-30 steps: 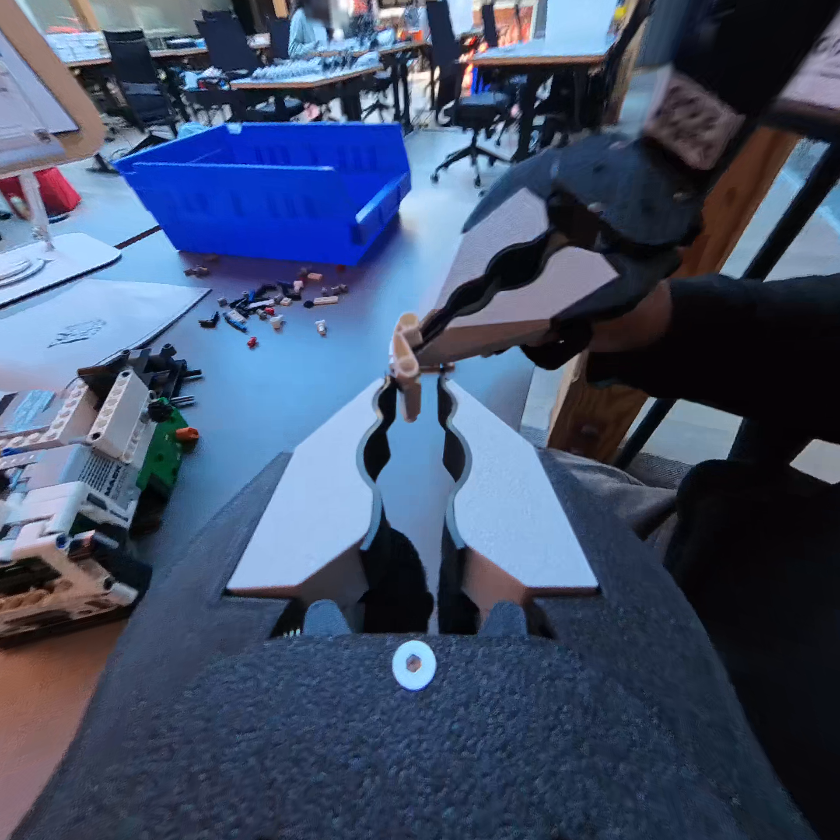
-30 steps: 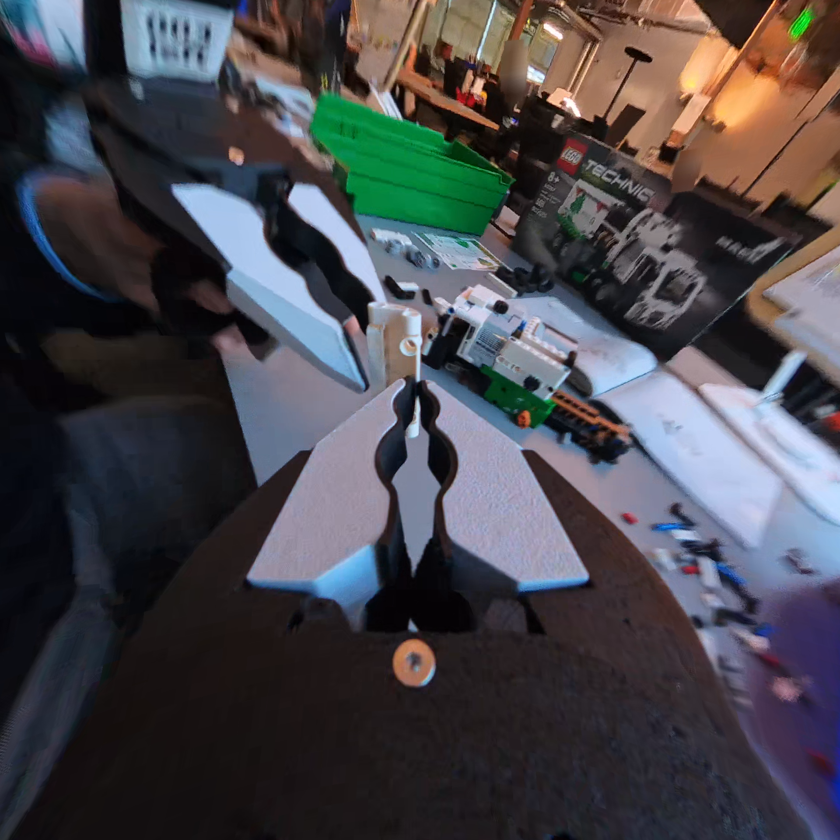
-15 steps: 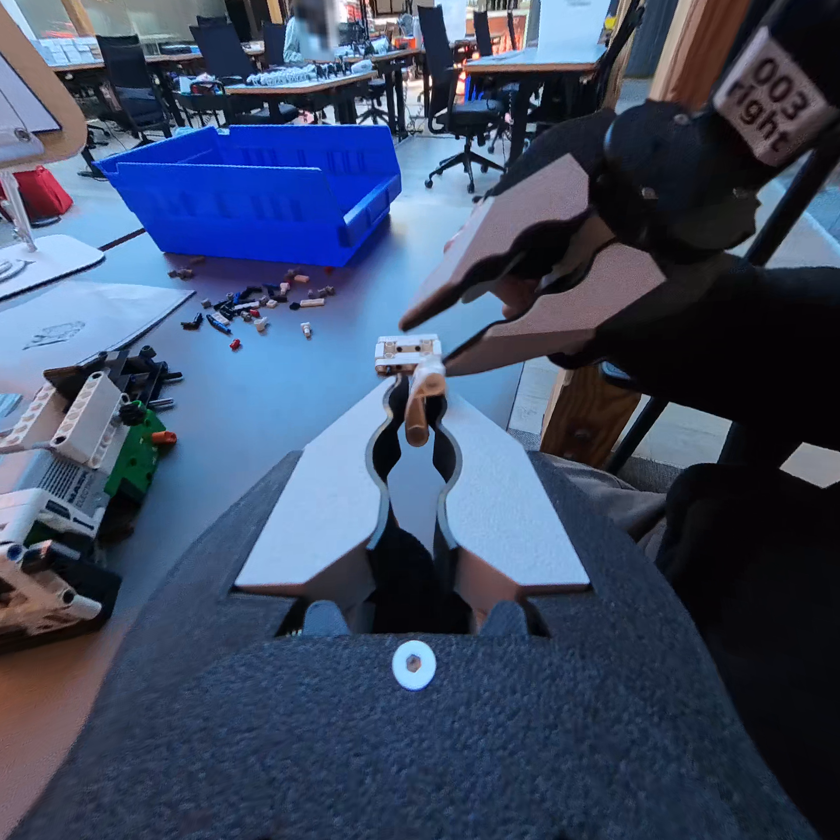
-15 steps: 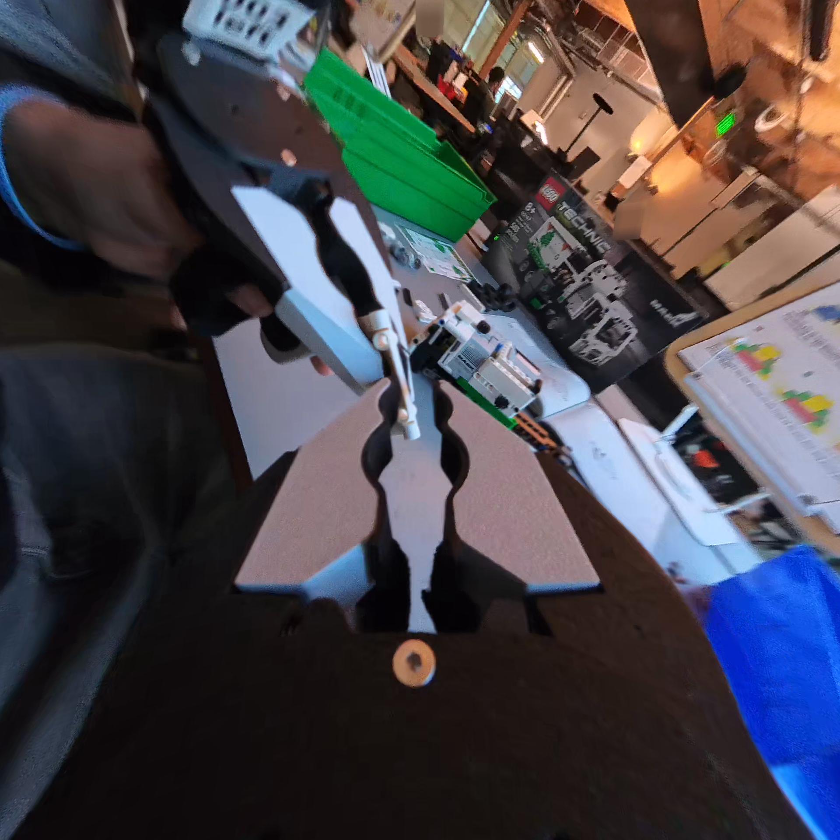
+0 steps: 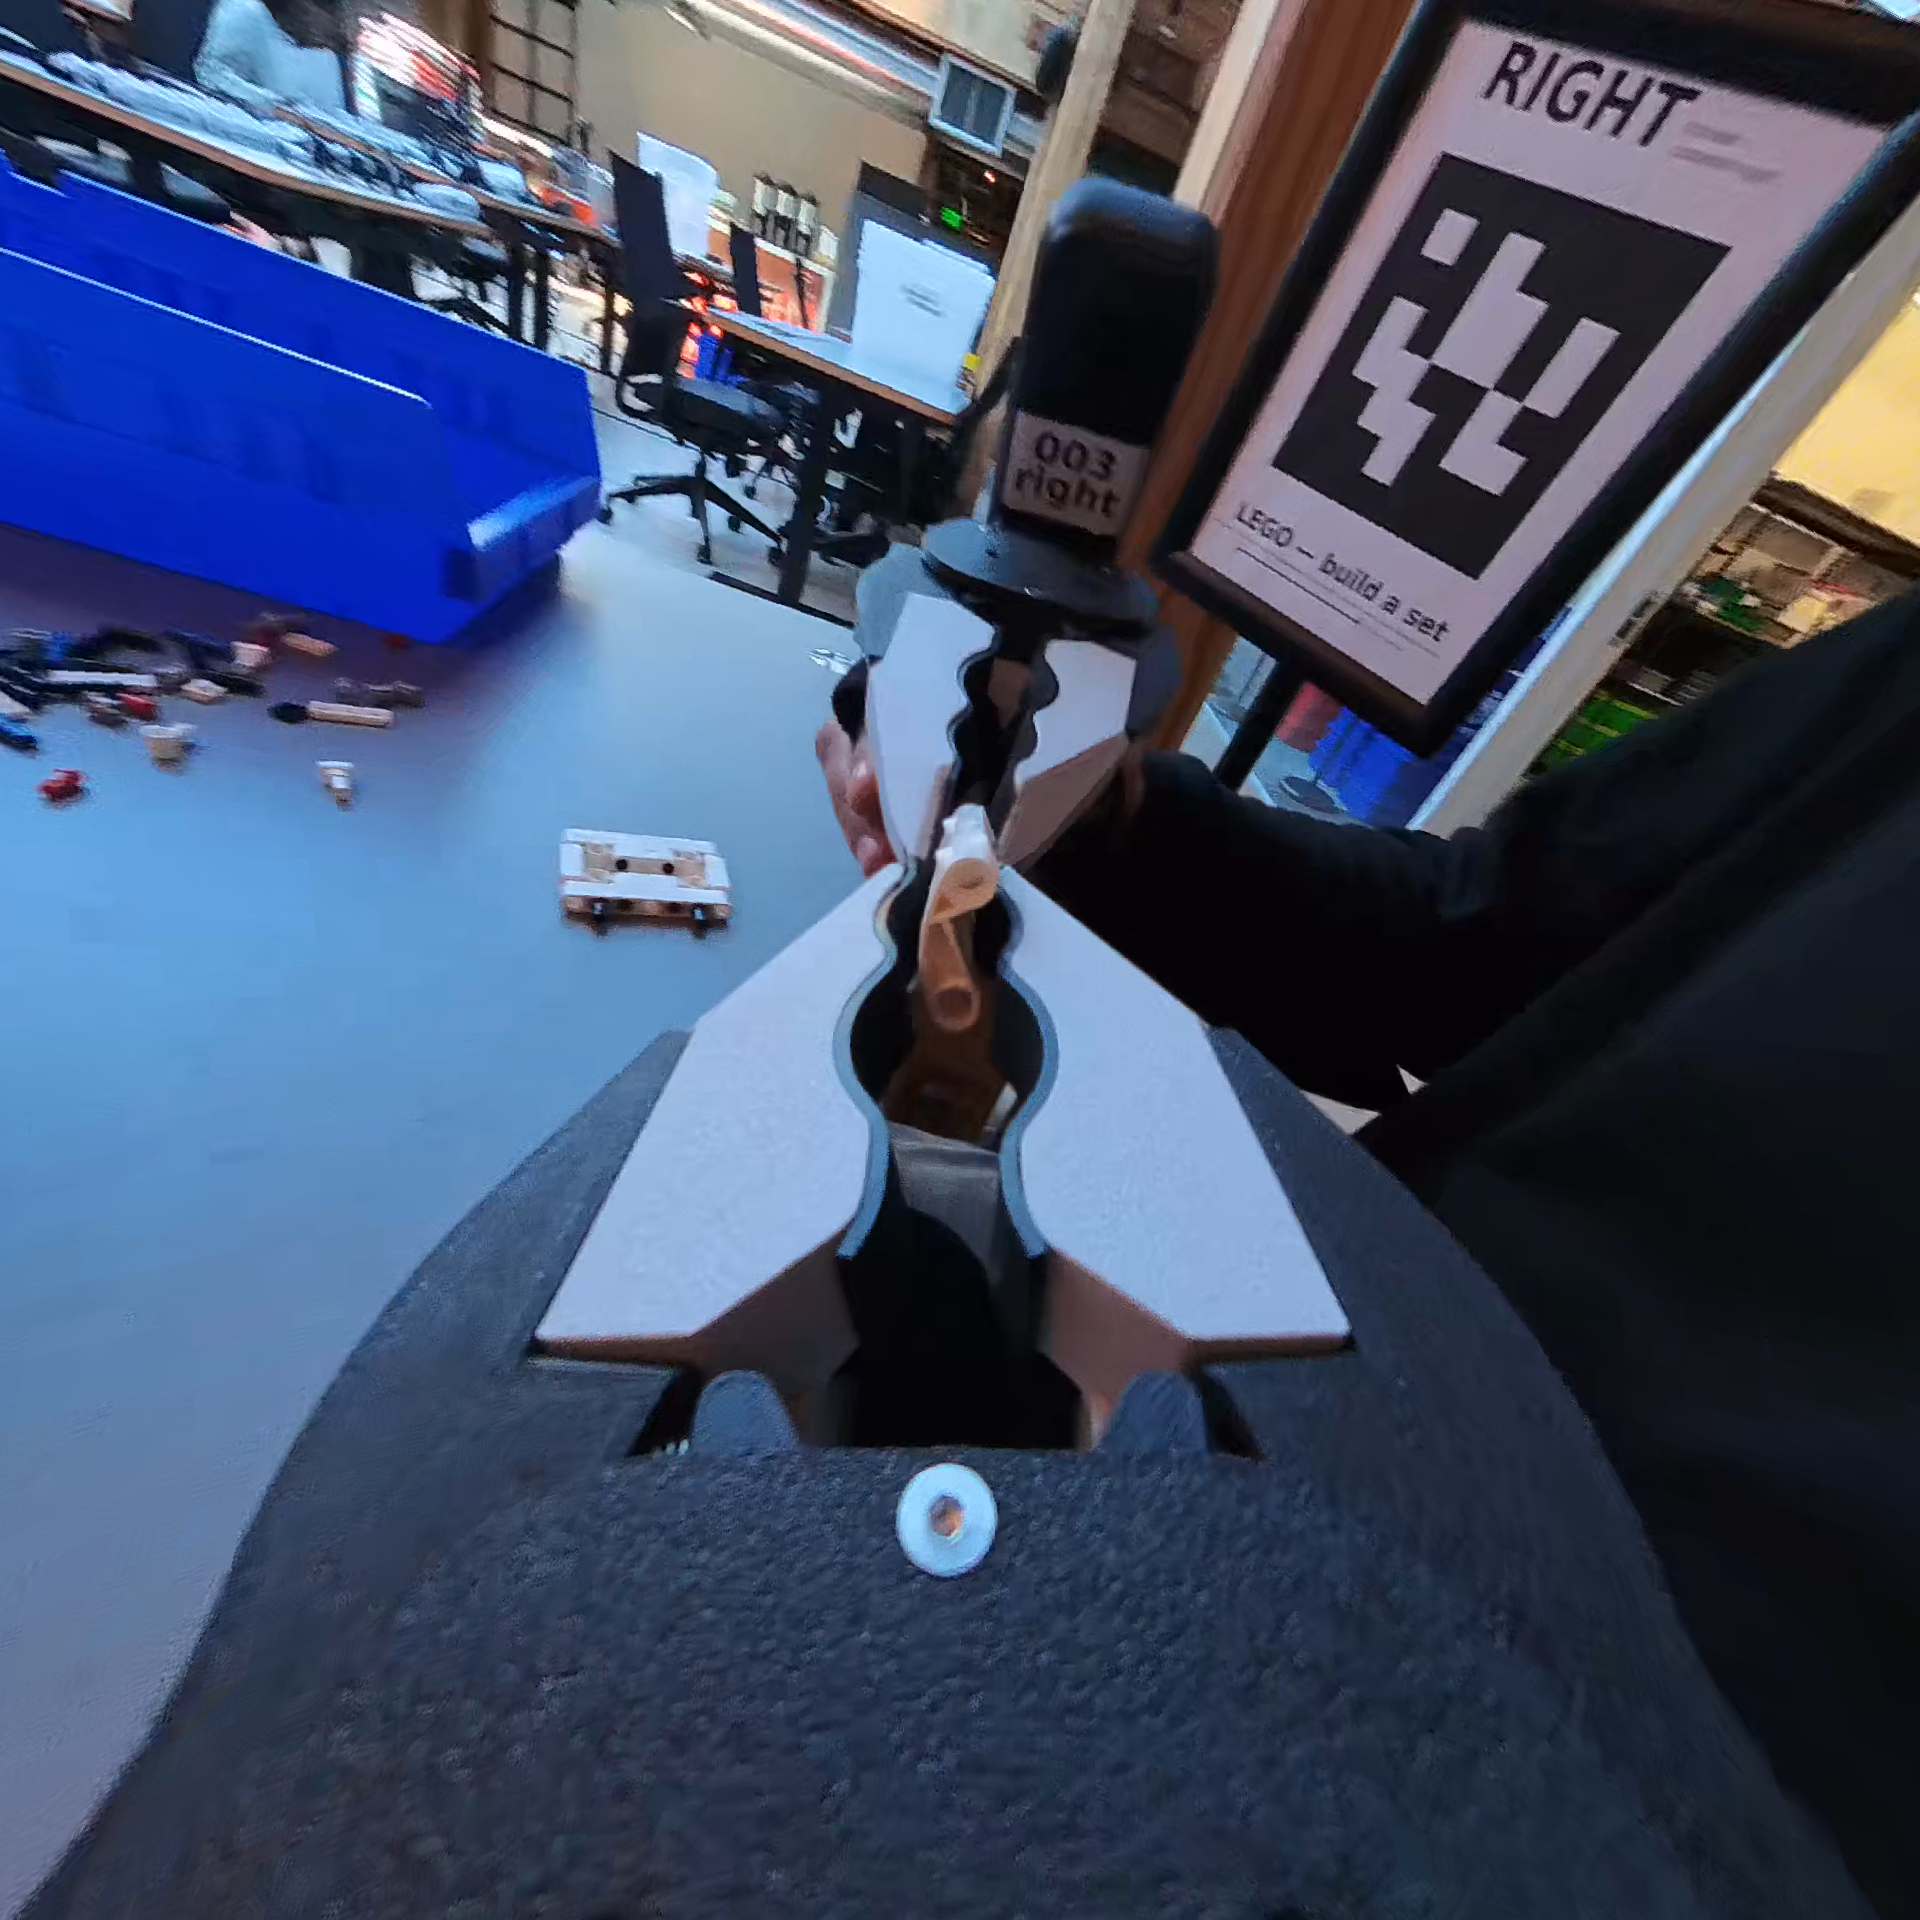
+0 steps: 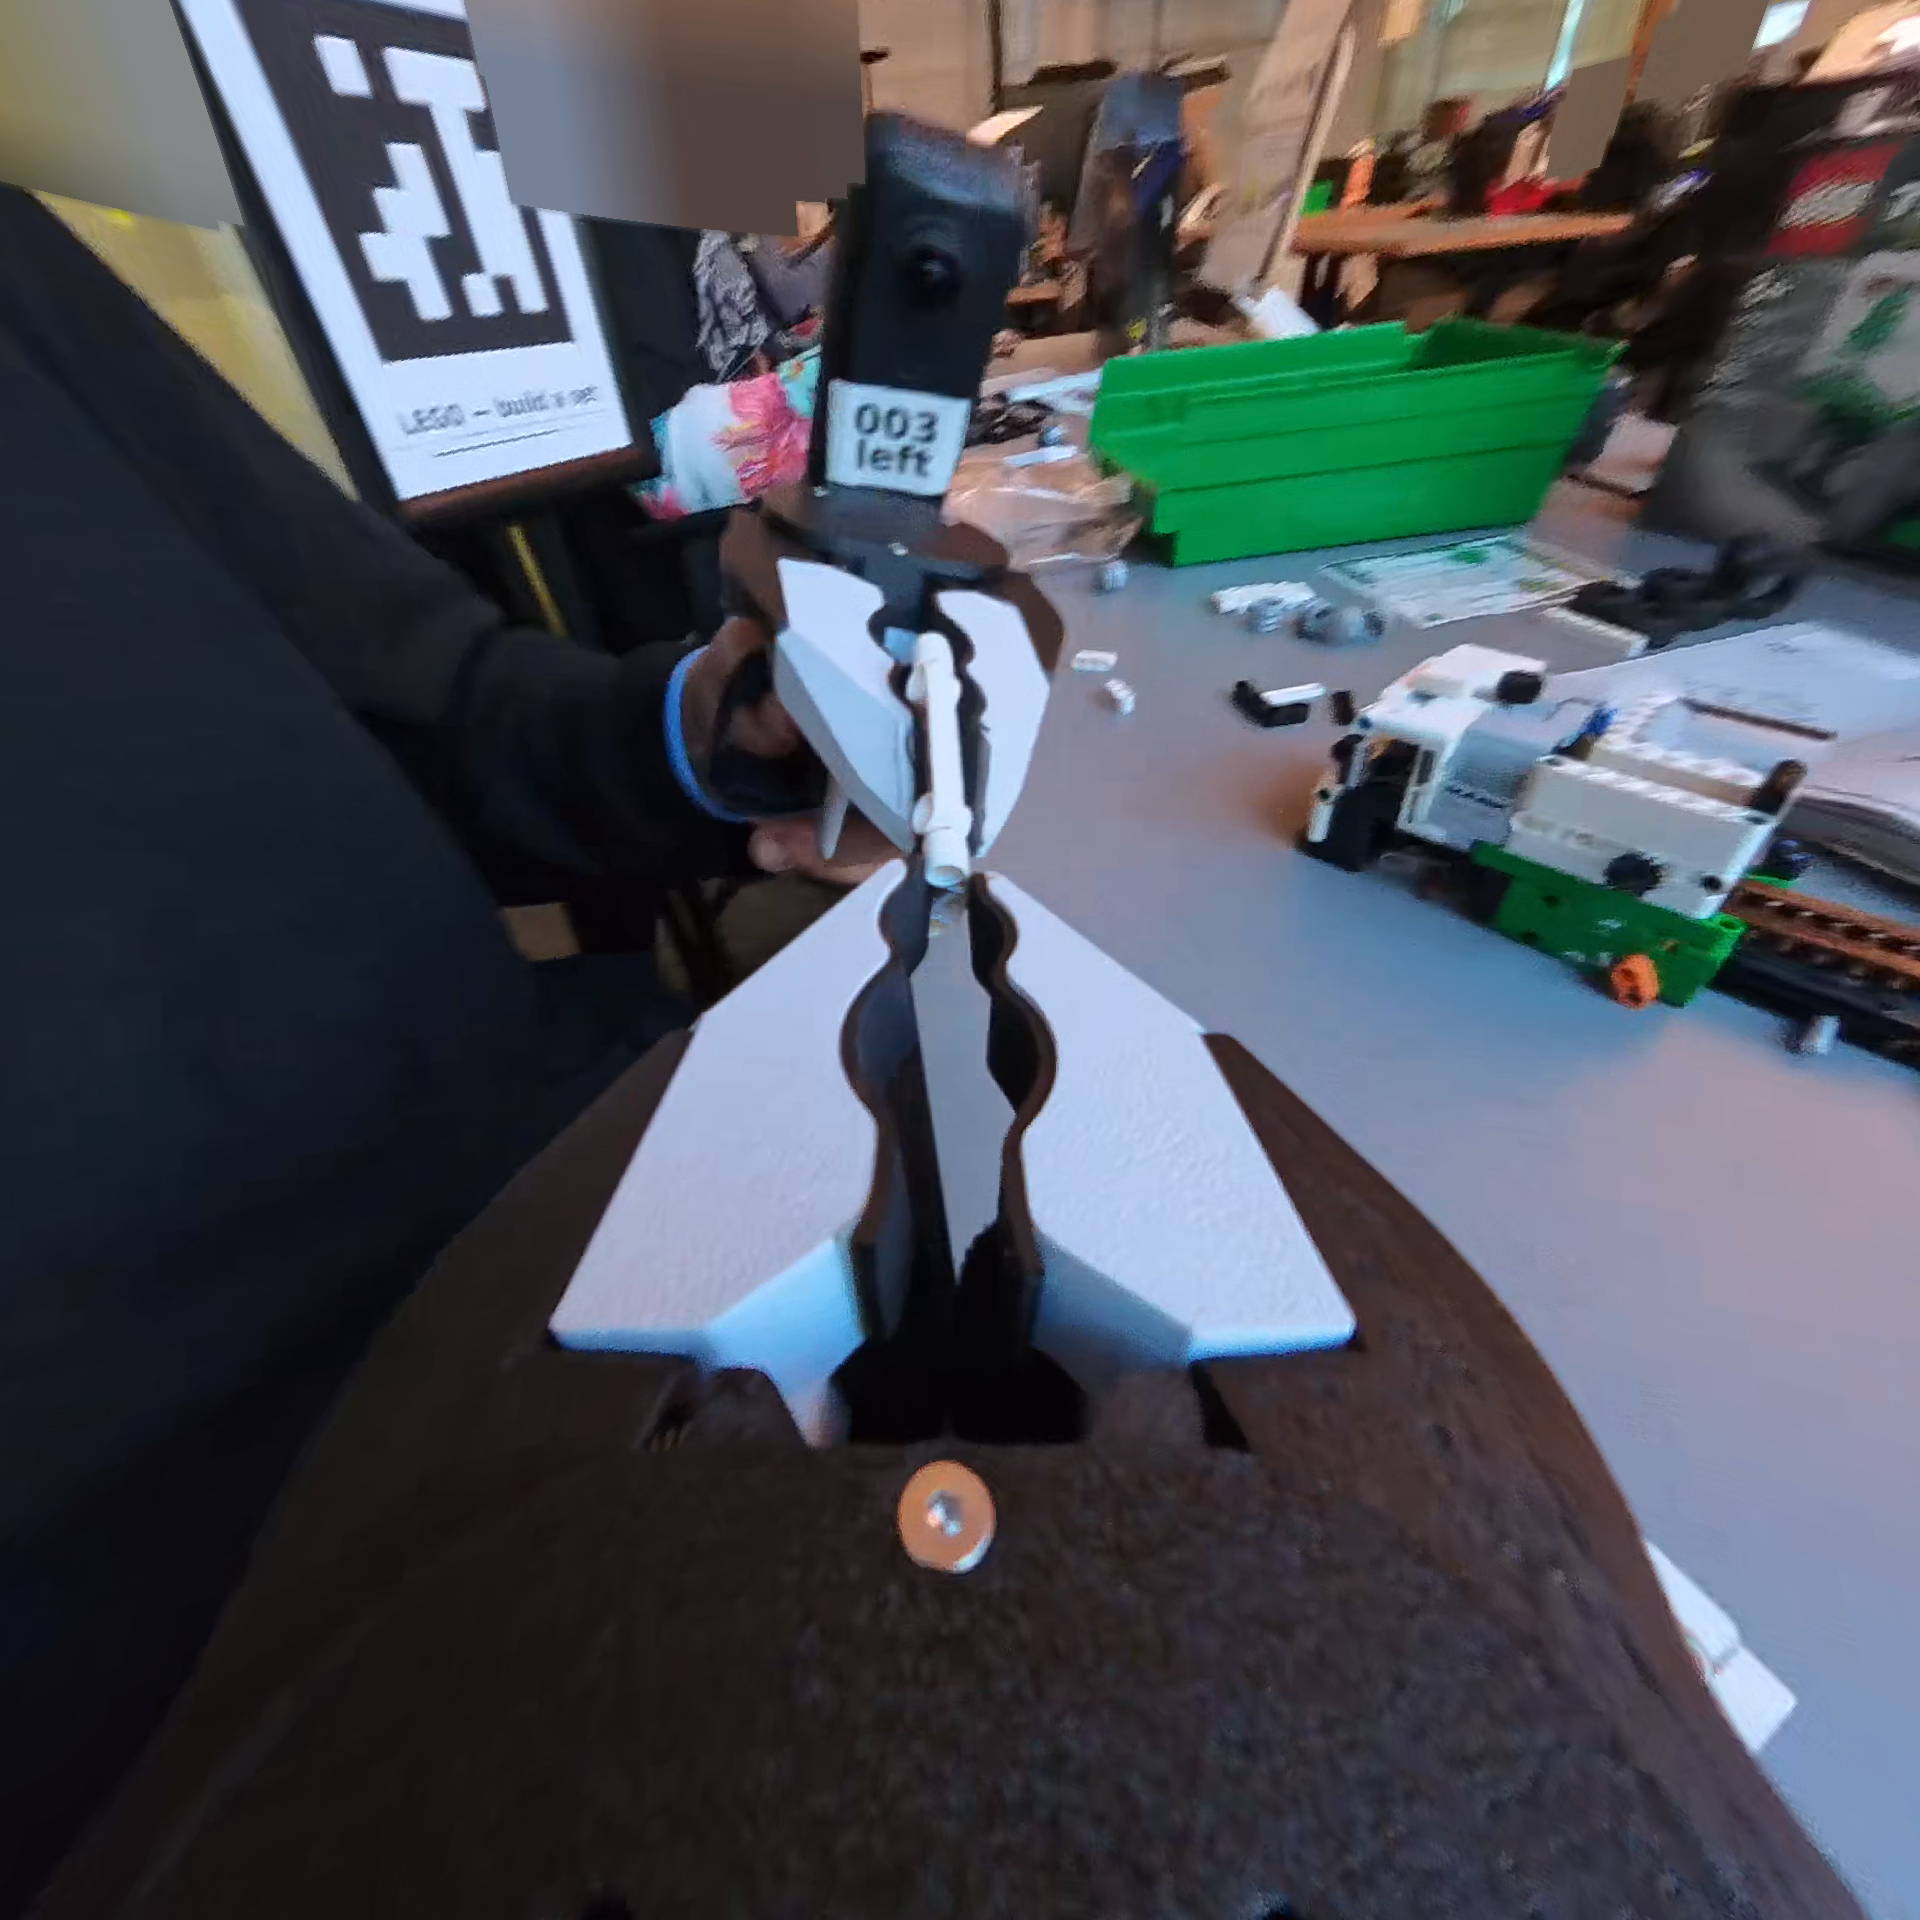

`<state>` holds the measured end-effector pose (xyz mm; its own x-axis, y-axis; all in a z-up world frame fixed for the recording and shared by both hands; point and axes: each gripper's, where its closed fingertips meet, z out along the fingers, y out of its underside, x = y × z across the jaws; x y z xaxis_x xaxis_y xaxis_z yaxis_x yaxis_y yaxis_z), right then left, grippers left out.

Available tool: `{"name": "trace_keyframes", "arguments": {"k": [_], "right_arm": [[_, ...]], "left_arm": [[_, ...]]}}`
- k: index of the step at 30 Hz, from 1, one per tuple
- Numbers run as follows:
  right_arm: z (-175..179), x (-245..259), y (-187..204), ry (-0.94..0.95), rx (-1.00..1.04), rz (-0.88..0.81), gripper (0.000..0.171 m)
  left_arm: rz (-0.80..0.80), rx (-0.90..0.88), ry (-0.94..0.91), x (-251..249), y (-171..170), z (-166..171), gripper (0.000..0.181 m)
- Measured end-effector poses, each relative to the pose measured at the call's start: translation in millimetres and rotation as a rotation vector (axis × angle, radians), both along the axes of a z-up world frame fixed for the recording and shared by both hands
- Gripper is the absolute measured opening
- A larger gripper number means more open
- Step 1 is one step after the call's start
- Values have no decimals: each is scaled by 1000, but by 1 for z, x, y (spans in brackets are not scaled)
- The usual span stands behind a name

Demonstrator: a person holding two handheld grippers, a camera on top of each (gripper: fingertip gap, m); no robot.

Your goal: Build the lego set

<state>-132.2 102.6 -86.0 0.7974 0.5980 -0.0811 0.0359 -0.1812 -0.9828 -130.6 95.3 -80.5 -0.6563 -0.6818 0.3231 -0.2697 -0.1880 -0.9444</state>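
A long white lego piece [image 5: 951,935] lies lengthwise between the fingers of my left gripper [image 5: 948,883], which is shut on it. My right gripper [image 5: 971,821] faces it tip to tip, its jaws narrowed onto the piece's far end. In the right wrist view the piece [image 6: 940,748] runs from the left gripper [image 6: 935,831] down to my right gripper's tips [image 6: 943,888]. Both are held above the near edge of the grey table [image 5: 312,1039]. The part-built white and green truck [image 6: 1538,790] stands on the table to the right.
A small white frame sub-assembly [image 5: 644,873] lies on the table. Loose pieces [image 5: 156,696] lie before a blue bin [image 5: 260,436]. A green bin [image 6: 1340,447] and a booklet [image 6: 1455,587] are farther back. A framed marker sign [image 5: 1486,343] stands beside the table. Only a small space, under 4 cm, lies between the two pairs of fingers.
The piece passed from my right gripper to my left. The right gripper opened, turned to face the left one, and has narrowed onto the piece's far end.
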Motion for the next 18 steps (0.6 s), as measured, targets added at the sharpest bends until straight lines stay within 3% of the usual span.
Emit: {"name": "trace_keyframes", "arguments": {"k": [5,9,14,18], "right_arm": [[-10,-7,-10,-33,-80,87,6],[-14,5,-3,-37,-114,16,8],[-21,58,-1,-127,-155,-256,19],[-45,139,-26,-114,-355,-573,26]], "left_arm": [[-107,-15,85,-6,-10,-12,7],[25,95,41,6,-1,-16,6],[295,398,-85,20,39,-19,7],[366,461,-69,27,54,-26,7]]}}
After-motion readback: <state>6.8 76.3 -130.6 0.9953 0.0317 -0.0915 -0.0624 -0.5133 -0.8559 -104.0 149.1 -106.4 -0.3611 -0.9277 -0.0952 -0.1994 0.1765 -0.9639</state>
